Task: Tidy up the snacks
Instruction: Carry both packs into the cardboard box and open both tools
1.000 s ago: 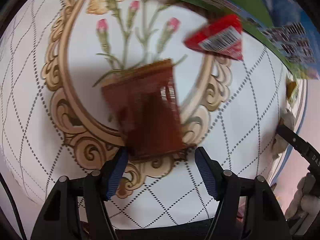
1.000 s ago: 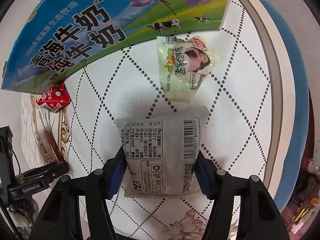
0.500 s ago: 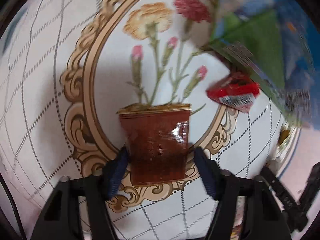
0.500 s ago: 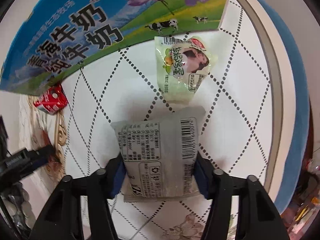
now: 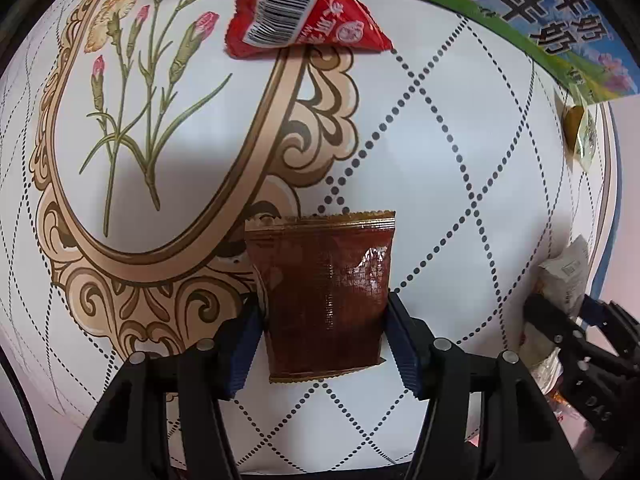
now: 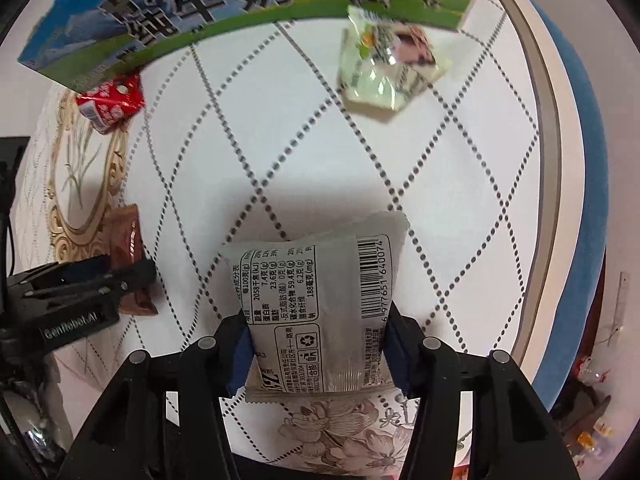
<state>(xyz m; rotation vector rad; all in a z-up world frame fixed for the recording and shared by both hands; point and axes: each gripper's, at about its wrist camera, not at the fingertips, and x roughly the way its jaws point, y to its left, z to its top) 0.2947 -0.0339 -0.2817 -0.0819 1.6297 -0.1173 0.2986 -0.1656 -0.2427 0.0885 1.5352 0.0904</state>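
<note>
Surface: round-ish surface wearing a white cover with dotted diamond lines, a tan scrolled oval frame with carnations printed on it, plus a greyish flower print showing at the bottom of the right wrist view. A blue band is running around its edge on the right side of that view.

Room: not much showing, just some blurry clutter past the edge at lower right; can't tell what it is.

Container: a blue-and-green milk carton box with cows and flowers is lying across the top of both views. Can't tell what's inside it.

Red snack: a red triangular packet is sitting right against the box, at the top of the left wrist view.

Green snack: a pale green packet is lying just under the box's right end, upper right of the right wrist view.

Left tool: left tool is pointing down with a brown packet between its pads; the jaws are easing open a little, yet both pads are pressing on the packet's sides.

Right tool: right tool is pinching a grey packet with a barcode, pads touching both sides, low centre of its own view.
</note>
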